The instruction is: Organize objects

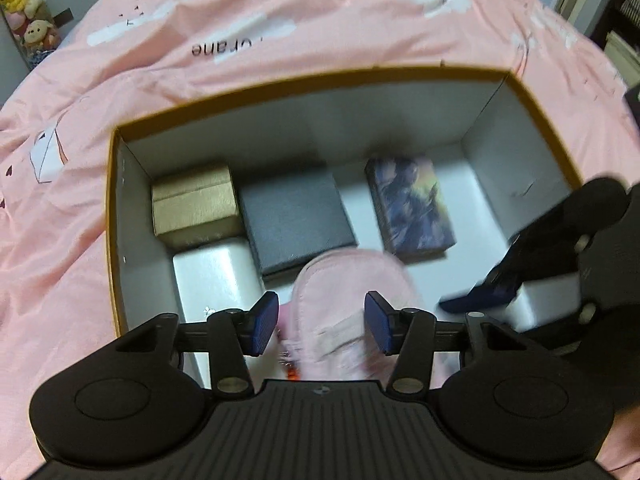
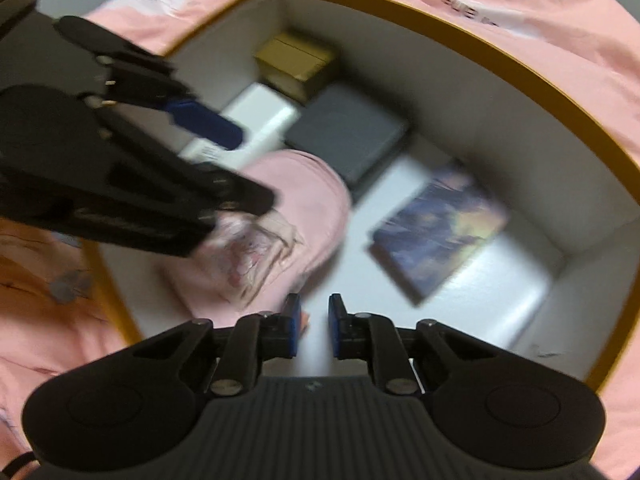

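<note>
Pink bedspread under open yellow-rimmed box. Left view: left gripper jaws spread, pink pouch between them in box, pads not pressing. Right view: right gripper jaws nearly together, empty, beside pouch.

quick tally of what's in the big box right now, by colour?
Inside the big box:
Gold box: 1
White box: 1
Grey box: 1
Purple patterned box: 1
Pink fabric item: 1
Total: 5
</note>
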Demonstrator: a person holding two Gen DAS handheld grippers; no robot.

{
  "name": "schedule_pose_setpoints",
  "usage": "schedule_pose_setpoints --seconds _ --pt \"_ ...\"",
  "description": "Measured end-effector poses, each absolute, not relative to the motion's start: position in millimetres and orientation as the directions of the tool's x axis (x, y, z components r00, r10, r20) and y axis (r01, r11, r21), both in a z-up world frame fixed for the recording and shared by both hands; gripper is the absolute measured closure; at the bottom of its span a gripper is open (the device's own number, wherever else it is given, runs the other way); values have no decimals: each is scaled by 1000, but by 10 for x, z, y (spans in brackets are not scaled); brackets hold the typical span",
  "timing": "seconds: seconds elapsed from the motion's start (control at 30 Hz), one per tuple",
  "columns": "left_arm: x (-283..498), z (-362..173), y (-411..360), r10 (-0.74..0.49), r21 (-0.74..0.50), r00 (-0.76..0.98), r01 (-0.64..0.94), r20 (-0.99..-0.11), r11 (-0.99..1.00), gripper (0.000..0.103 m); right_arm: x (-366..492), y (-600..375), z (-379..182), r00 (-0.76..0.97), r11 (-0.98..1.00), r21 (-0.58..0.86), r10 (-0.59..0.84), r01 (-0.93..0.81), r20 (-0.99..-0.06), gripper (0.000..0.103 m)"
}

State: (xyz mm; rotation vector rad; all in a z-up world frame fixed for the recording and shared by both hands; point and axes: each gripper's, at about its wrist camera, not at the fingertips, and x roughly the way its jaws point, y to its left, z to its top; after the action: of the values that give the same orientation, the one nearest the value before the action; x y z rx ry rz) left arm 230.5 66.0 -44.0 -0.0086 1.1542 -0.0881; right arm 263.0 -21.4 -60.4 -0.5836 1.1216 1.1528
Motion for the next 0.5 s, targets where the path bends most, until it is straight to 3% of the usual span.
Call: schedule_pose_setpoints --seconds 0.2,0.3,0.5 --pt "2317 -546 570 -81 -56 391 76 -917 996 49 2613 -174 -585 92 351 49 373 -935 -923 85" --pt "2336 -556 578 -88 -68 396 63 -914 996 49 2696 -234 -597 188 374 -51 339 -926 -922 63" --pt "2353 -526 643 -95 -89 395 35 -914 995 51 2894 -219 -700 238 322 -141 286 -936 -928 57"
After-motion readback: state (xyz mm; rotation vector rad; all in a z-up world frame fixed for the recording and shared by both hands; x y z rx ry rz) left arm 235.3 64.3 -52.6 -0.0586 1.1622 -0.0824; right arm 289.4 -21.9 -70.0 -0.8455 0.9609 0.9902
